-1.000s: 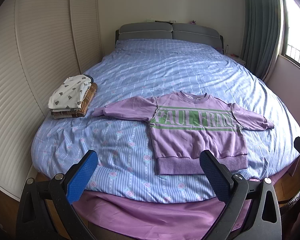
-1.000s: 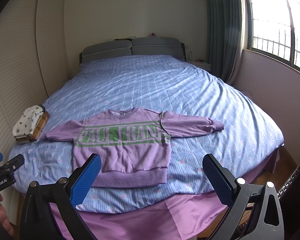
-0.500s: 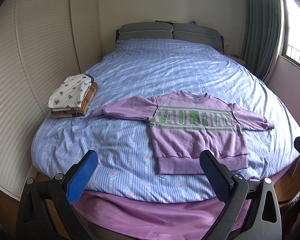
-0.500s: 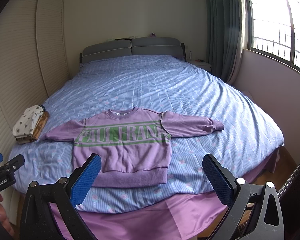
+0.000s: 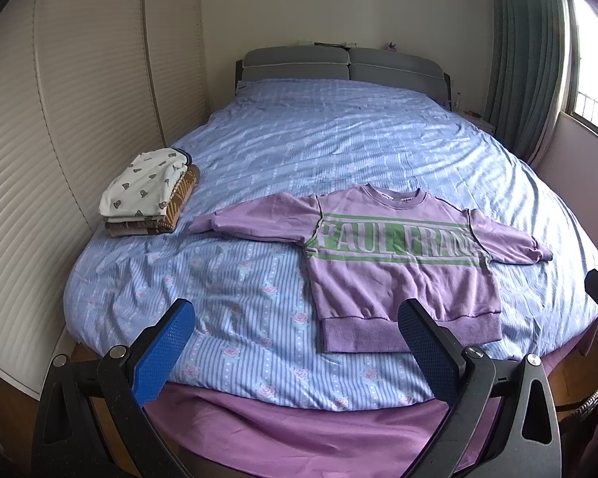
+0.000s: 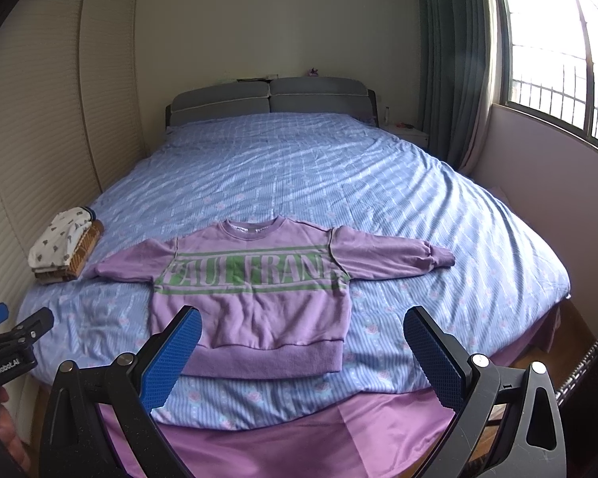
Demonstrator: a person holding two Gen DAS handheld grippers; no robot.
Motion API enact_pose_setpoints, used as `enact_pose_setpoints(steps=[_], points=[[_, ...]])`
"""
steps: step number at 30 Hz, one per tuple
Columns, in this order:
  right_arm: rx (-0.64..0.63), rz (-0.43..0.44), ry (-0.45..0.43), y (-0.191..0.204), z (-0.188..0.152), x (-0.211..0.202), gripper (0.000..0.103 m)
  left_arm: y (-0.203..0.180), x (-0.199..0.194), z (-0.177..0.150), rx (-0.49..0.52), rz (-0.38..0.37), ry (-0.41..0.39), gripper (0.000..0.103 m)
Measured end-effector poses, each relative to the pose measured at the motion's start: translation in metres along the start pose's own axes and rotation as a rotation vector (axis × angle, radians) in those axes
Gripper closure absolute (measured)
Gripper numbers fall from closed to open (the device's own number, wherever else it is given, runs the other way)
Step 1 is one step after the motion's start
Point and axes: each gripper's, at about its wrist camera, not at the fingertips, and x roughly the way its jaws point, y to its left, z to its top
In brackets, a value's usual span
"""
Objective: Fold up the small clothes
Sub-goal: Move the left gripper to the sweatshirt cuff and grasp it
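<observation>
A small purple sweatshirt [image 5: 394,275] with green lettering lies flat, face up, sleeves spread, near the foot of the bed; it also shows in the right wrist view [image 6: 259,298]. My left gripper [image 5: 295,348] is open and empty, held back from the bed's foot edge, left of the sweatshirt's hem. My right gripper [image 6: 301,352] is open and empty, in front of the hem. The left gripper's body [image 6: 12,352] shows at the right view's left edge.
A stack of folded clothes [image 5: 149,195] sits at the bed's left edge, also in the right wrist view [image 6: 65,245]. The blue striped bedspread [image 5: 339,139] covers the bed. A louvred wardrobe stands left, a window and curtain right.
</observation>
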Motion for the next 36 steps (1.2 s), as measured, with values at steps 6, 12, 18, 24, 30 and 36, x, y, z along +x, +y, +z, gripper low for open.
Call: enact_pose_setpoints(steps=[6, 12, 18, 24, 30, 36], points=[[-0.035, 0.03, 0.022, 0.024, 0.007, 0.023, 0.001, 0.023, 0.02, 0.008, -0.032, 0.028, 0.005, 0.0], [-0.07, 0.073, 0.015, 0.065, 0.023, 0.051, 0.001, 0.06, 0.058, 0.022, -0.079, 0.061, 0.005, 0.0], [-0.112, 0.132, -0.012, 0.129, 0.043, 0.089, 0.001, 0.103, 0.107, 0.039, -0.127, 0.102, -0.008, 0.0], [-0.139, 0.199, -0.032, 0.201, 0.057, 0.13, 0.001, 0.139, 0.161, 0.051, -0.184, 0.087, 0.02, 0.005], [-0.173, 0.223, -0.039, 0.256, 0.058, 0.174, 0.001, 0.17, 0.219, 0.058, -0.238, 0.097, 0.066, 0.018], [-0.189, 0.207, -0.007, 0.286, 0.057, 0.216, 0.001, 0.2, 0.275, 0.059, -0.368, 0.067, 0.1, 0.027]])
